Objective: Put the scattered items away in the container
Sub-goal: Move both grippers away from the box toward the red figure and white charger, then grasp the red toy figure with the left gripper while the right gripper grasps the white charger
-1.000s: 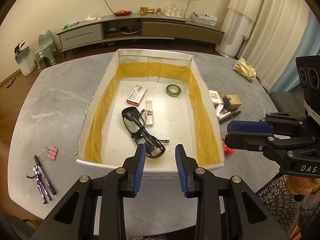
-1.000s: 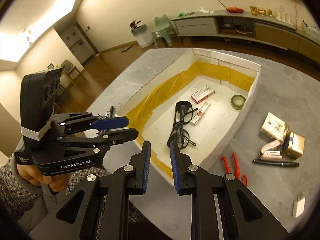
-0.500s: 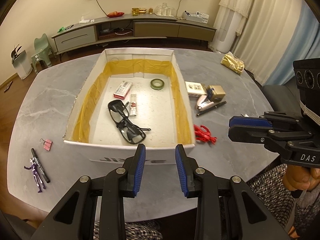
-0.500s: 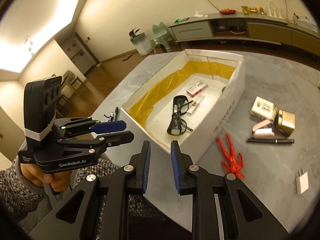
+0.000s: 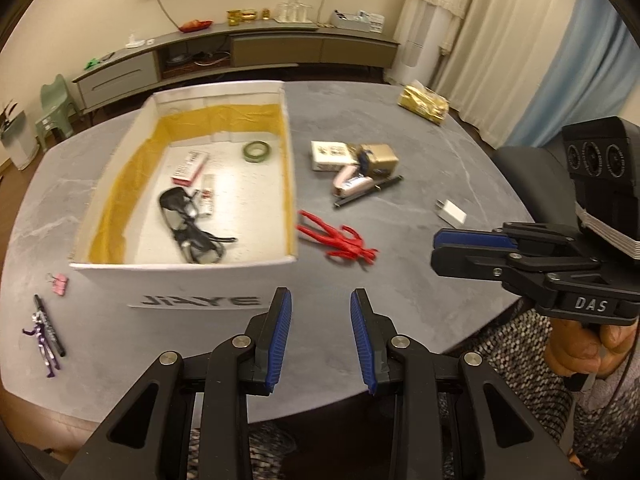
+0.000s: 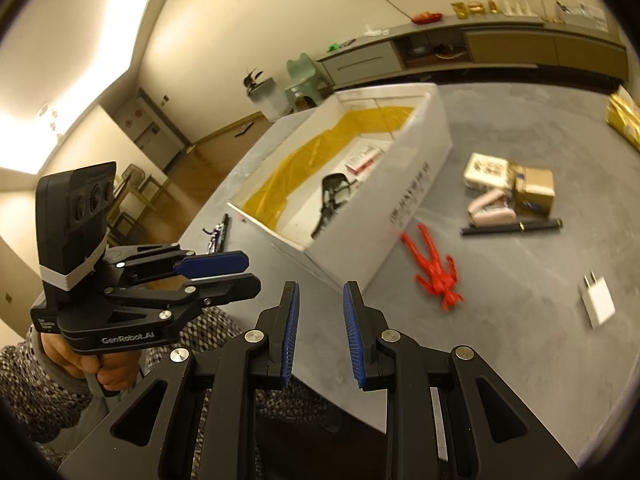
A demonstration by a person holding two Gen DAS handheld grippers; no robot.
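A white box (image 5: 200, 280) (image 6: 412, 192) with yellow lining stands on the grey table and holds black glasses (image 5: 188, 224), a red-white packet (image 5: 191, 166), a small tube and a green tape roll (image 5: 256, 150). Right of it lie a red figure (image 5: 340, 240) (image 6: 434, 268), a white carton (image 5: 330, 155), a gold box (image 5: 378, 158), a pink stapler (image 5: 352, 180), a black pen (image 5: 370, 192) and a white charger (image 5: 452, 213) (image 6: 598, 300). My left gripper (image 5: 320, 340) hovers open before the box's near wall. My right gripper (image 6: 318, 332) is open and empty near the table edge.
Left of the box lie a pink binder clip (image 5: 60, 283), a black marker (image 5: 50, 324) and a purple figure (image 5: 42, 344). A gold packet (image 5: 424, 104) sits at the table's far right. A low cabinet (image 5: 240, 52) and a green stool (image 5: 54, 108) stand behind.
Both grippers have pulled back from the box and swung to the right, so the box now sits left of centre and the items on its right show more fully. Both stay open.
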